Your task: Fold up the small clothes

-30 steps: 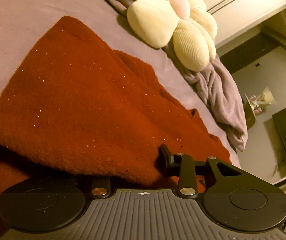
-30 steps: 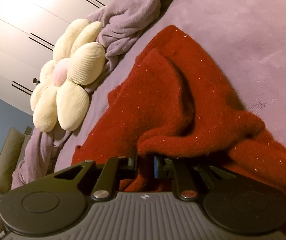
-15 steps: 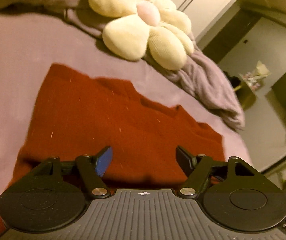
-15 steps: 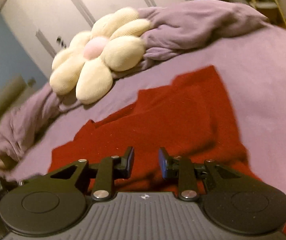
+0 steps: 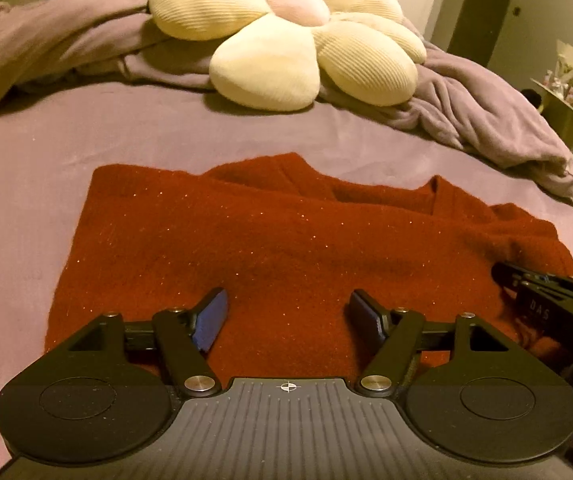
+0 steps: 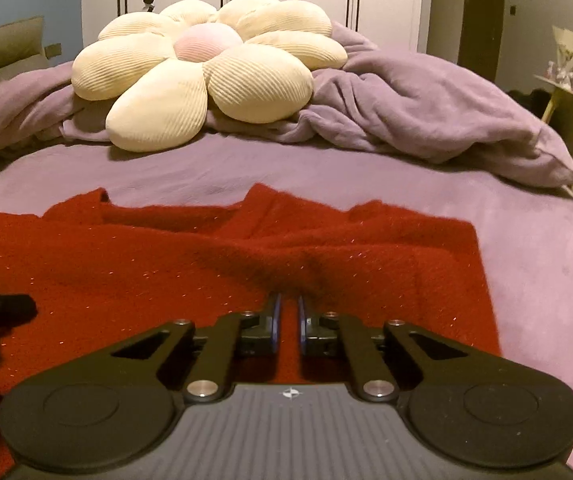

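Two black grippers are hovering over one fuzzy dark red knitted garment (image 5: pixel 286 240), which is lying spread out on the purple bed cover (image 5: pixel 26 152) close in front of you. You are holding the left gripper (image 5: pixel 286 316) with its fingers wide apart and nothing between them. You are holding the right gripper (image 6: pixel 288 320) with its fingers squeezed nearly together, and no cloth is caught in them. It looks like you are in between folds right now: the red garment is lying mostly flat, but its far edge is bumpy, with little peaks and creases sticking up. For the next move, you are probably needing to pick an edge or corner, open the right fingers, and pinch the cloth. Both side edges are easy to see on the bed cover. Plenty of bare purple cover is showing on both sides and beyond the far edge. Farther back, the cream flower-shaped ribbed pillow (image 6: pixel 206 76) and the bunched purple blanket (image 6: pixel 426 108) are sitting well apart from the garment.
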{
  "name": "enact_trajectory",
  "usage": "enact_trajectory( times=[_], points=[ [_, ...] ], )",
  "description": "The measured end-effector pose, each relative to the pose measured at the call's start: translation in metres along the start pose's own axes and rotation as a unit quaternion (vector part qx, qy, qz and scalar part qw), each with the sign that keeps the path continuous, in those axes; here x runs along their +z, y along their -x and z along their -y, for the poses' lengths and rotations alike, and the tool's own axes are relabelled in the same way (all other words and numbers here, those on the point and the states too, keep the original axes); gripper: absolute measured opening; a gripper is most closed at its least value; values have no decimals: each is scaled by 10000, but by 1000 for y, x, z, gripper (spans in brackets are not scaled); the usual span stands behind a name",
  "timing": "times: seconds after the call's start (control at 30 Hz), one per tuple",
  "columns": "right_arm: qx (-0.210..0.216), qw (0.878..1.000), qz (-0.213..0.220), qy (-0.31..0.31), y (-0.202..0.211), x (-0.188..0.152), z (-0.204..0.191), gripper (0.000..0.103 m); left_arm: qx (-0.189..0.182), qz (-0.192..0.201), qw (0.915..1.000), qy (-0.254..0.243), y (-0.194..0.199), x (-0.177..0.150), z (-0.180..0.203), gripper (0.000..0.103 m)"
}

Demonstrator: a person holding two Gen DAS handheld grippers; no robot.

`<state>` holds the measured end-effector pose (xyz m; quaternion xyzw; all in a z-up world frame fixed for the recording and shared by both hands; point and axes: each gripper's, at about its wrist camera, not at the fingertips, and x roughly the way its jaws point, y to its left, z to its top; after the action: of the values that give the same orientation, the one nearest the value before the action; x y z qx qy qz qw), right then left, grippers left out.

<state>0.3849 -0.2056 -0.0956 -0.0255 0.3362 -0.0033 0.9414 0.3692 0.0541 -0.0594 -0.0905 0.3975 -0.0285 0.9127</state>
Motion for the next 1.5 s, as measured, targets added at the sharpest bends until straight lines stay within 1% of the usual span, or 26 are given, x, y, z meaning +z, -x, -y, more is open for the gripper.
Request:
enact_trajectory(
  times=[0.13,0.23,0.27,0.33,0.4,0.43,0.47,0.53,0.6,0.67,0.7,0.73,0.77,0.8,0.83,0.87,0.9,0.93,0.97,1.03,1.13,1.2,1.23,1.33,1.37,1.5],
  points=[
    [35,10000,12,-34,7,-3,-1,6,6,-52,10000,-9,3,0,0,74],
    [138,9997,-22,-224,20,-5,5,7,-3,-69,10000,15,4,0,-1,74],
    [106,9996,-20,-277,25,-6,7,7,-6,-72,10000,32,5,0,-1,74],
    [72,9992,-32,-401,35,-15,17,7,-37,-43,10000,62,6,-1,-2,75],
    [103,9995,-121,-282,29,-30,27,6,-128,-21,9999,72,6,-2,-4,76],
    [225,9995,-59,-212,30,-35,32,5,-194,-26,9998,80,7,-3,-6,77],
    [296,9994,-24,-182,35,-36,36,5,-303,-10,9995,109,11,-3,-10,80],
    [280,9989,-57,-378,48,-33,44,5,-534,53,9981,297,23,-7,-22,87],
    [321,9980,-25,-545,68,-35,50,5,-653,166,9967,443,40,-13,-34,89],
    [388,9979,-112,-501,81,-43,54,5,-678,180,9967,399,51,-19,-41,92],
    [363,9982,-243,-411,82,-49,55,5,-627,170,9974,327,55,-22,-44,92],
    [227,9986,-392,-266,80,-56,57,5,-502,116,9983,266,57,-25,-47,92],
    [160,9990,-377,-190,81,-59,60,5,-379,35,9989,258,60,-28,-50,92],
    [167,9988,-385,-240,84,-59,63,5,-324,-16,9990,302,65,-30,-54,92],
    [127,9985,-415,-342,90,-55,64,5,-402,19,9985,358,75,-33,-59,92],
    [10,9985,-412,-352,97,-50,63,5,-454,27,9982,393,84,-36,-62,97],
    [-106,9987,-404,-301,104,-48,60,5,-467,-6,9980,417,93,-40,-65,97],
    [-180,9986,-438,-255,112,-48,57,10,-496,-43,9978,443,104,-47,-69,97],
    [-167,9984,-487,-224,122,-52,56,16,-519,-61,9975,467,112,-52,-72,97],
    [76,9983,-534,-214,141,-62,57,23,-457,-194,9973,538,128,-69,-80,97],
    [335,9958,-812,-267,172,-86,60,25,-411,-444,9960,652,152,-96,-94,97],
    [485,9924,-1067,-364,197,-107,66,26,-402,-556,9957,627,170,-115,-103,97],
    [478,9913,-1156,-408,208,-117,70,27,-360,-661,9955,583,180,-126,-107,97],
    [477,9873,-1411,-554,247,-148,86,33,-196,-851,9950,485,205,-150,-120,97],
    [485,9861,-1465,-620,261,-157,92,33,-161,-916,9945,482,212,-158,-123,97],
    [548,9824,-1554,-877,298,-180,109,35,-134,-1168,9908,668,231,-184,-140,97]
  ],
)
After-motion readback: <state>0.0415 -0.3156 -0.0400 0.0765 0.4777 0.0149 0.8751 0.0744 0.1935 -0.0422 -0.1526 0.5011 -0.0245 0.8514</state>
